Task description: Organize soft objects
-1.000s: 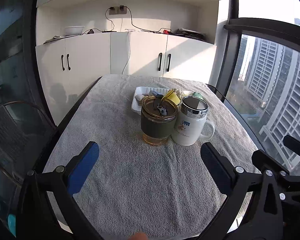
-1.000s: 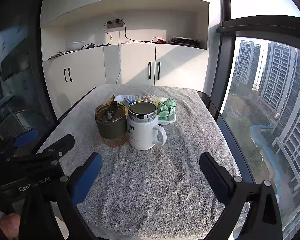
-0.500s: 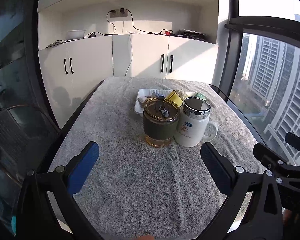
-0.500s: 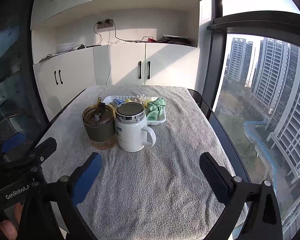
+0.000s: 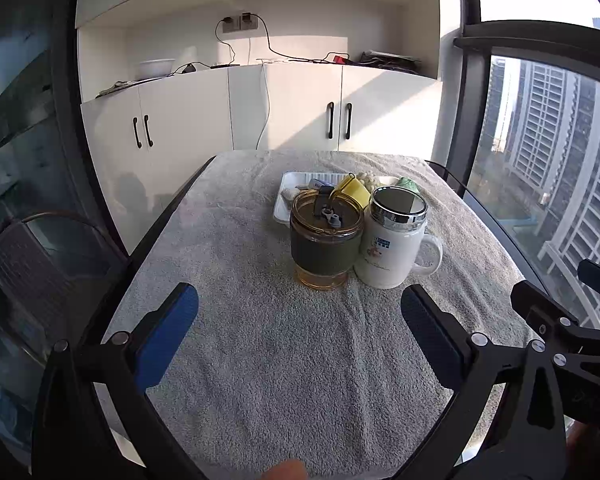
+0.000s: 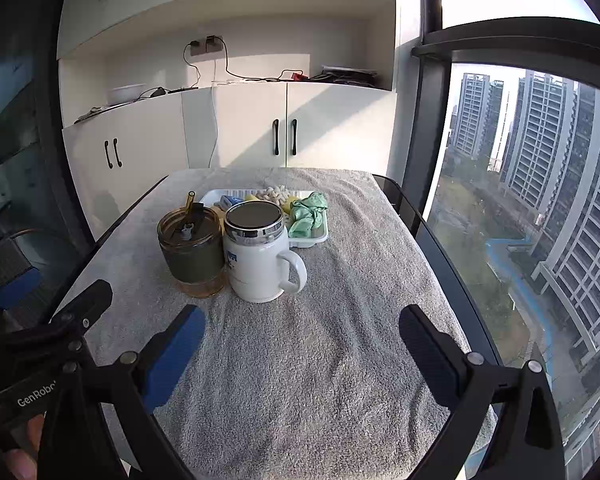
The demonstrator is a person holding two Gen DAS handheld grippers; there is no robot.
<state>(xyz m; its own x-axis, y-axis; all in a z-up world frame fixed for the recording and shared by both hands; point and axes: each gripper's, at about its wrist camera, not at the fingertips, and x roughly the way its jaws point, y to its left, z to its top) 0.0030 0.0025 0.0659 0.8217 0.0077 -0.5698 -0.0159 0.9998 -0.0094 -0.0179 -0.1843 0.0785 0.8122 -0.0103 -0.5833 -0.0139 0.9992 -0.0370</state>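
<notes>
Towelling, grey and thick, covers the worktop point(image 5: 300, 360); both claws hover above its near end, empty. The left claw point(image 5: 299, 304) has its blue-padded fingers point(image 5: 168, 332) spread wide apart, nothing between them; the right claw point(image 6: 302, 324) is likewise wide apart and holds nothing. Beyond them, near the middle of the worktop, stand an amber glass tumbler point(image 5: 326, 246) with a dark olive sleeve and a straw lid, and a white mug point(image 6: 258, 256) with a shiny metal lid, its handle turned to the right; the two stand side by side, touching or nearly so. Just behind them lies a white tray point(image 6: 314, 236) holding the soft objects: a crumpled mint-green cloth point(image 6: 308, 216) at its right end, a yellow piece point(image 5: 354, 192) partly hidden by the tumbler, a pale knobbly bundle point(image 6: 274, 194) at the back, and something blue point(image 6: 230, 201) too small to tell. White cabinets point(image 6: 240, 136) stand past the worktop's far end; a tall window point(image 6: 540, 220) runs along the right.
</notes>
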